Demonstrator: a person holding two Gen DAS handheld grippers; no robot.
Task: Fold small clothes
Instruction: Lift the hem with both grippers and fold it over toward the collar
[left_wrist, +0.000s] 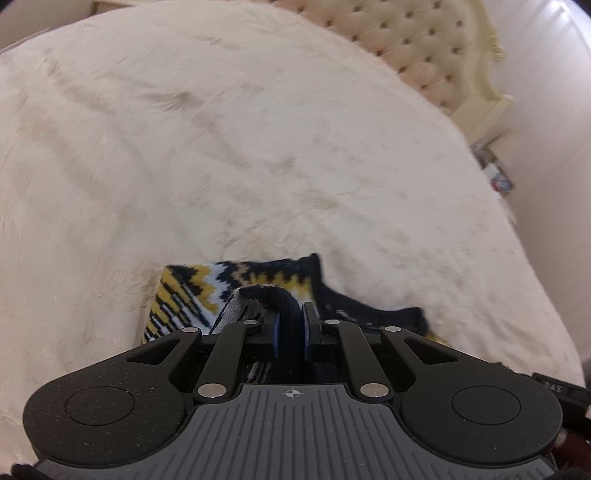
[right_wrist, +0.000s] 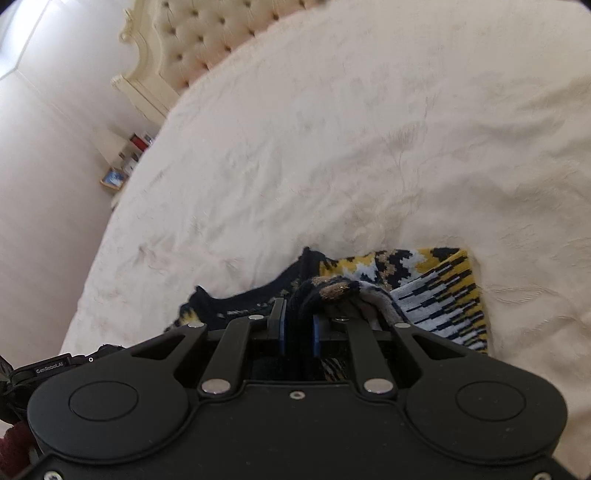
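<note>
Cream quilted bed (left_wrist: 258, 147): black, yellow and white patterned knit garment (left_wrist: 192, 291), near edge. Left hand-held gripper (left_wrist: 290, 317) and right hand-held gripper (right_wrist: 297, 314) each pinch a hem bunch. Fold apparently underway; next, carry both corners across evenly.

Wide bed (left_wrist: 229, 140) under a cream, faintly patterned bedspread (right_wrist: 369, 140), lightly creased, with a tufted cream headboard (left_wrist: 417, 40) at the far end. Near the front edge, directly on the cover, a small knitted garment (left_wrist: 184, 291) in black, yellow and white zigzags, partly bunched up.
</note>
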